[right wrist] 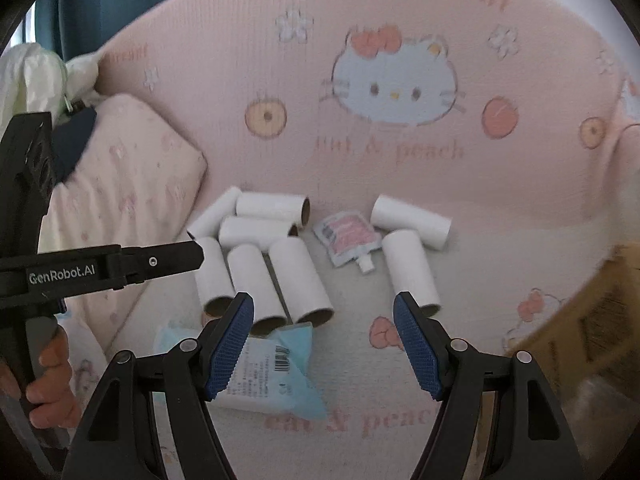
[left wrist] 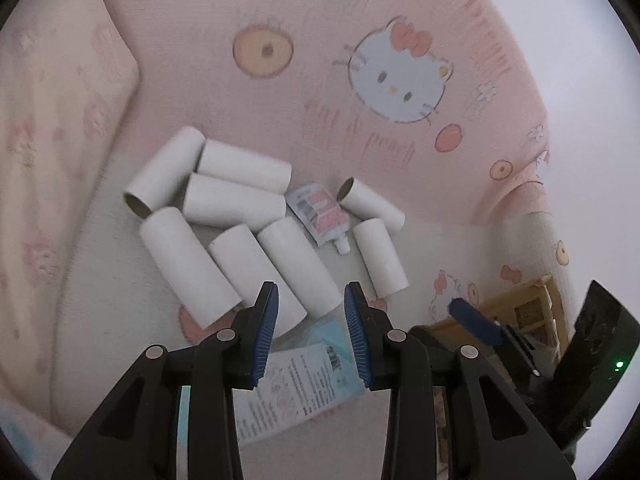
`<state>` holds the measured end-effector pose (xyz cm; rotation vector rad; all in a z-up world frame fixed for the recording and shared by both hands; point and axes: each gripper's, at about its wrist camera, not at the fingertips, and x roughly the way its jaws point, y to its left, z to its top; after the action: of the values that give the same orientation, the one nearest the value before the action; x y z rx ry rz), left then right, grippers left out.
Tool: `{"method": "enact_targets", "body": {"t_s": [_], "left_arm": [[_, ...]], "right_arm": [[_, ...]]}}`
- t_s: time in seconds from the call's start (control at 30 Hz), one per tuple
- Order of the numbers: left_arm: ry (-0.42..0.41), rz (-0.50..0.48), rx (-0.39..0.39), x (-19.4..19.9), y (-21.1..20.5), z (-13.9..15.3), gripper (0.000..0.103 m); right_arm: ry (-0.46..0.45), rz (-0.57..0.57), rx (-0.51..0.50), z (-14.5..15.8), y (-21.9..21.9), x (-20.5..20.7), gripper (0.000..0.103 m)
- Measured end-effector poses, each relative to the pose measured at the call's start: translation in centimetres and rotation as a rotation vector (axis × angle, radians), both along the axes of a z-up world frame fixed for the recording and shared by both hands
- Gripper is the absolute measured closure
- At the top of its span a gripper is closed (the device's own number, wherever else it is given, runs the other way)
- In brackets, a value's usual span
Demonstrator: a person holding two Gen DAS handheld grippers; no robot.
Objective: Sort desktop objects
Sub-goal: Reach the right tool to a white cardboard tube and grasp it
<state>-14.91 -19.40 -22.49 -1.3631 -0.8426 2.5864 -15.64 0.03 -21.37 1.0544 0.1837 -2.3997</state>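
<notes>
Several white cardboard tubes [left wrist: 236, 196] lie in a cluster on a pink Hello Kitty blanket [left wrist: 320, 40]; two more tubes [left wrist: 380, 256] lie to the right. A small pink and white spout pouch [left wrist: 322, 216] lies between the groups. A light blue printed packet [left wrist: 296, 376] lies under my left gripper [left wrist: 312, 296], which is open and empty just above the nearest tubes. In the right wrist view my right gripper [right wrist: 324, 308] is open and empty above the tubes [right wrist: 264, 256], pouch [right wrist: 348, 240] and blue packet [right wrist: 276, 372]. The left gripper [right wrist: 196, 254] shows there from the side.
A pink pillow [left wrist: 52, 128] lies at the left, also in the right wrist view [right wrist: 132, 184]. A cardboard box [left wrist: 524, 312] stands at the right, also seen in the right wrist view [right wrist: 592, 320]. A dark curtain [right wrist: 120, 0] hangs behind. The right gripper's body [left wrist: 560, 356] shows at the right.
</notes>
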Motion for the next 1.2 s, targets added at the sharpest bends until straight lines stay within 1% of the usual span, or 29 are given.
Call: {"method": "enact_targets", "body": {"t_s": [0.07, 0.13, 0.2, 0.23, 0.3, 0.33, 0.37, 0.4, 0.47, 0.5, 0.63, 0.7, 0.77, 0.83, 0.93, 0.97, 1.0, 1.03, 1.1, 1.13, 1.2], "left_arm": [[-0.023, -0.005, 0.024, -0.8, -0.1, -0.8, 0.065], [-0.029, -0.014, 0.095, -1.6, -0.3, -1.6, 0.065], [-0.039, -0.019, 0.193, -2.4, -0.6, -2.6, 0.065], [-0.041, -0.017, 0.247, -2.9, -0.7, -3.1, 0.065], [-0.048, 0.008, 0.289, -3.6, -0.8, -3.8, 0.065], [-0.055, 0.019, 0.287, -3.9, -0.6, -4.0, 0.064], [-0.065, 0.026, 0.274, -4.2, -0.5, -4.1, 0.059], [-0.078, 0.03, 0.241, -4.6, -0.3, -4.2, 0.05], [-0.088, 0.026, 0.17, -5.3, 0.4, -4.1, 0.037], [-0.094, 0.003, 0.146, -5.7, 0.9, -4.1, 0.037], [-0.116, -0.071, 0.098, -7.2, 2.1, -4.5, 0.037], [-0.122, -0.071, 0.088, -7.4, 2.3, -4.9, 0.037], [-0.118, -0.045, 0.116, -7.2, 2.1, -5.5, 0.037], [-0.137, -0.038, 0.16, -7.3, 1.6, -6.3, 0.037], [-0.139, -0.014, 0.189, -7.3, 0.9, -6.5, 0.042], [-0.141, -0.009, 0.198, -7.2, 0.6, -6.6, 0.046], [-0.145, -0.003, 0.208, -7.1, 0.4, -6.7, 0.049], [-0.151, 0.008, 0.221, -7.1, 0.1, -6.9, 0.049], [-0.162, 0.018, 0.234, -6.9, -0.2, -6.9, 0.049], [-0.169, 0.018, 0.224, -6.9, -0.2, -6.8, 0.049], [-0.173, 0.01, 0.186, -7.3, 0.5, -6.6, 0.049]], "right_arm": [[-0.031, 0.019, 0.016, -1.2, -0.4, -1.0, 0.032], [-0.055, 0.03, 0.028, -1.9, -0.6, -1.8, 0.032], [-0.082, 0.036, 0.039, -2.6, -0.9, -2.7, 0.033], [-0.105, 0.046, 0.022, -2.9, -0.9, -3.2, 0.033], [-0.144, 0.052, 0.001, -3.3, -1.1, -4.0, 0.033], [-0.155, 0.054, 0.001, -3.5, -1.3, -4.3, 0.033], [-0.158, 0.056, 0.008, -3.7, -1.5, -4.5, 0.033], [-0.161, 0.061, 0.022, -4.0, -1.7, -4.8, 0.033], [-0.186, 0.066, 0.016, -4.4, -1.9, -5.3, 0.033], [-0.204, 0.067, 0.001, -4.6, -1.9, -5.5, 0.033], [-0.268, 0.07, -0.048, -5.8, -2.0, -6.7, 0.032], [-0.314, 0.059, -0.07, -6.5, -1.9, -7.3, 0.033], [-0.336, 0.054, -0.082, -6.9, -1.9, -7.6, 0.033], [-0.339, 0.061, -0.084, -7.3, -2.1, -7.9, 0.032], [-0.354, 0.075, -0.081, -7.9, -2.3, -8.3, 0.033], [-0.361, 0.077, -0.077, -8.1, -2.5, -8.5, 0.033], [-0.364, 0.082, -0.072, -8.3, -2.6, -8.7, 0.035], [-0.363, 0.088, -0.065, -8.5, -2.9, -8.9, 0.036], [-0.361, 0.103, -0.054, -8.8, -3.2, -9.2, 0.043], [-0.371, 0.121, -0.05, -9.0, -3.6, -9.4, 0.045], [-0.388, 0.148, -0.049, -9.3, -4.1, -9.6, 0.053]]}}
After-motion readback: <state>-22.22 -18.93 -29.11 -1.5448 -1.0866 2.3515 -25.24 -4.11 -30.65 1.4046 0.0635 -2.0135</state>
